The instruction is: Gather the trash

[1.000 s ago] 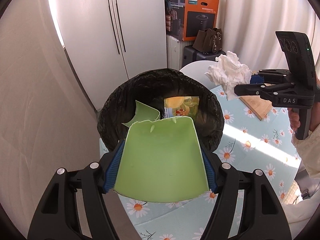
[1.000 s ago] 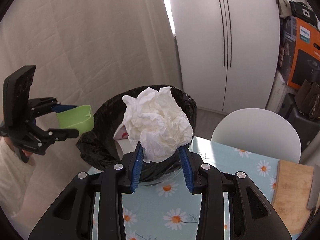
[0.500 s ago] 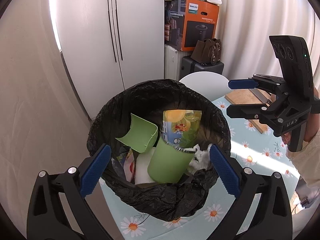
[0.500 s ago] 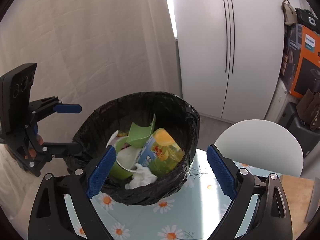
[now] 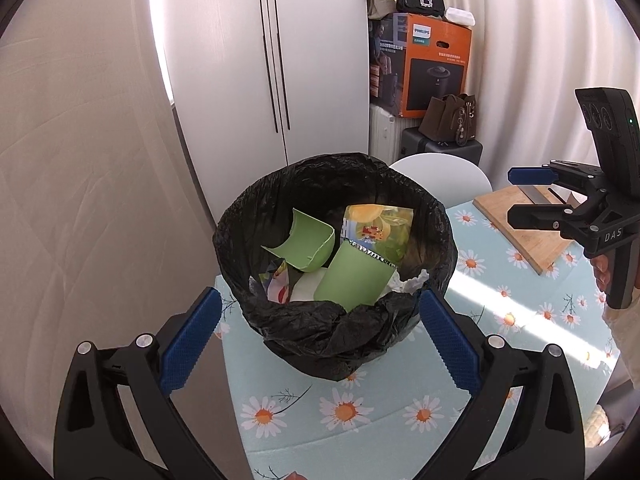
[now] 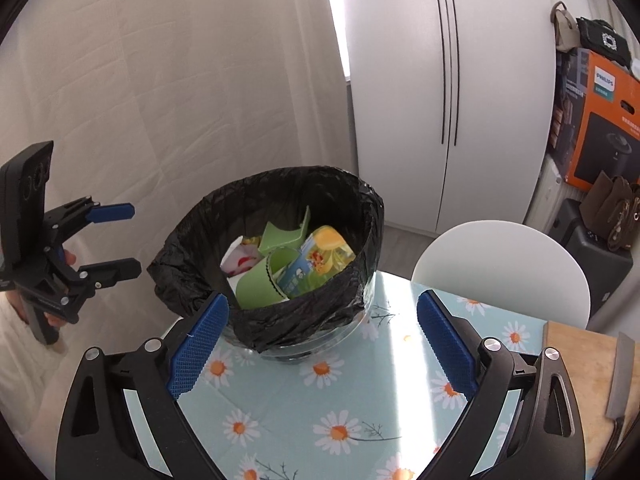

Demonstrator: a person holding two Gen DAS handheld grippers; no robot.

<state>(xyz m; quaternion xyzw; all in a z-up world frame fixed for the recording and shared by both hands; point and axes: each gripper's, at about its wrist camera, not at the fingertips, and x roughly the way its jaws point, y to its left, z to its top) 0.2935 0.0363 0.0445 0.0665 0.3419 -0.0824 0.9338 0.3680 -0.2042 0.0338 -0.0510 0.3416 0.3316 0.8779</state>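
1. The bin (image 5: 332,264), lined with a black bag, is standing on the bench (image 5: 360,408) at its far corner, and the trash is lying inside it: a green cup (image 5: 352,280) tipped on its side with its long axis running up and away from the near rim, a broken green piece (image 5: 304,244) behind it, a yellow juice carton (image 5: 378,228) leaning against the far wall, and a wad of tissue (image 5: 408,282) peeking out at the right.
2. The bin is sitting straight ahead of and below both grippers, framed between the fingers in each wrist view; neither hand is looking clearly nearer to it.
3. The left gripper (image 5: 320,344) is hanging wide open over the near rim, touching nothing; its jaws have just been opening and nothing is lying between them.
4. The right gripper (image 6: 322,342) is likewise spread wide and empty, its jaws having just been opening too, with only the bin's front showing beyond them.
5. Both drops are looking complete, so the coming move is likely a pull back from the bin toward whatever trash remains.
6. Off to the right, a chopping board (image 6: 588,380) with a knife (image 6: 620,376) is lying on the daisy cloth; no loose trash is showing on the visible bench.
7. Beyond the bench, a white chair (image 6: 500,268) is standing by the cupboard.
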